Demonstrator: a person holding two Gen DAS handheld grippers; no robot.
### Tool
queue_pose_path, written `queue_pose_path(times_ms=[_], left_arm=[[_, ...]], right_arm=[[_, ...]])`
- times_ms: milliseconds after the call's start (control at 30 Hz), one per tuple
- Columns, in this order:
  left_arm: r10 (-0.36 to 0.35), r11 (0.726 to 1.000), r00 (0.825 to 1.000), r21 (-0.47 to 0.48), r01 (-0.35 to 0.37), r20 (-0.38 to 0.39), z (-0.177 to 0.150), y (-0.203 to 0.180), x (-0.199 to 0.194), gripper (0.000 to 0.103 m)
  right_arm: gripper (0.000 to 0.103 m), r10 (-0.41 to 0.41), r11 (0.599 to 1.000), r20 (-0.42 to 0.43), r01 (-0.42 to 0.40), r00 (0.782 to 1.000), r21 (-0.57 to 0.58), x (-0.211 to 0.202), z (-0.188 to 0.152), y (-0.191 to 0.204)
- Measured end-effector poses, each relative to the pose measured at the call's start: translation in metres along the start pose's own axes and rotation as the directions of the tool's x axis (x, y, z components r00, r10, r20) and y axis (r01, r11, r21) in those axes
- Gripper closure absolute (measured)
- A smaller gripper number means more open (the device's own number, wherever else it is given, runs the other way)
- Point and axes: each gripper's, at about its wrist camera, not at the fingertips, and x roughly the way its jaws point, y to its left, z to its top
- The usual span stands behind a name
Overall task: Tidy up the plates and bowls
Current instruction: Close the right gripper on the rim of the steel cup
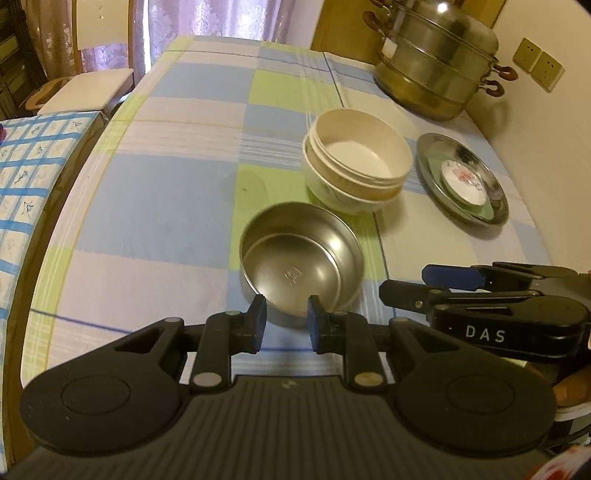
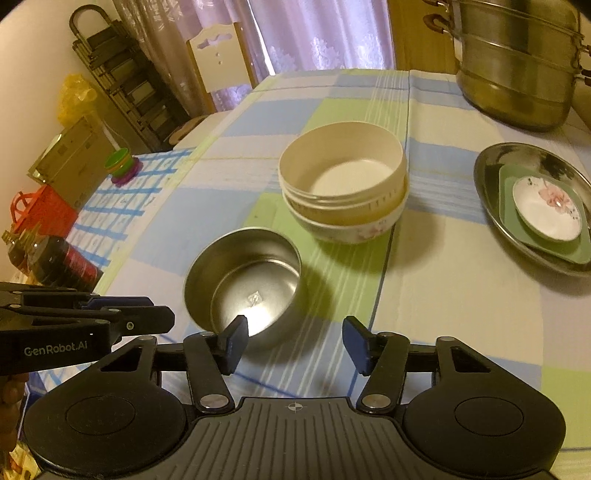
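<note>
Bowl: round stainless-steel bowl (image 2: 243,284) sits near, left of stacked cream bowls (image 2: 343,184).
Handling: light, stiff, slippery; pinch its near rim.
Right gripper (image 2: 295,341): half open, empty, one finger inside the rim.
Left gripper (image 1: 286,319): narrow gap, empty.

Table (image 1: 177,206) under a checked cloth of blue, green and pale squares fills the near scene; far behind it hang lilac lace curtains (image 2: 314,33) with daylight coming through, light overall dim and yellowish. Far left a wooden chair (image 1: 85,88) with a pale seat, a second surface with blue-grid cloth (image 1: 26,177) at left, and a dark folding rack (image 2: 122,77) against the cream wall. Far right wall carries two wall sockets (image 1: 537,62).
</note>
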Motion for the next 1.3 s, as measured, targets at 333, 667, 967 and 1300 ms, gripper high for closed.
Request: queue_pose_path(times_ms=[333, 667, 967, 1300], left_arm=[[0.011, 1.000, 1.000, 0.001, -0.011, -0.009, 0.013, 0.008, 0.022, 0.082], [0.029, 1.000, 0.999, -0.006, -0.029, -0.033, 0.022, 0.015, 0.041, 0.083], [0.047, 0.999, 0.998, 0.000, -0.047, -0.037, 0.024, 0.017, 0.051, 0.084], [0.065, 0.998, 0.998, 0.013, -0.064, -0.027, 0.022, 0.020, 0.052, 0.094]], right_arm=[[0.063, 0.002, 1.000, -0.002, -0.002, 1.000, 0.007, 0.024, 0.011, -0.001], [0.075, 0.012, 1.000, -0.028, -0.011, 1.000, 0.002, 0.042, 0.017, 0.000], [0.090, 0.004, 1.000, -0.043, -0.005, 0.999, -0.012, 0.053, 0.019, 0.001], [0.095, 0.001, 1.000, -0.040, -0.002, 0.999, -0.025, 0.054, 0.018, 0.000]])
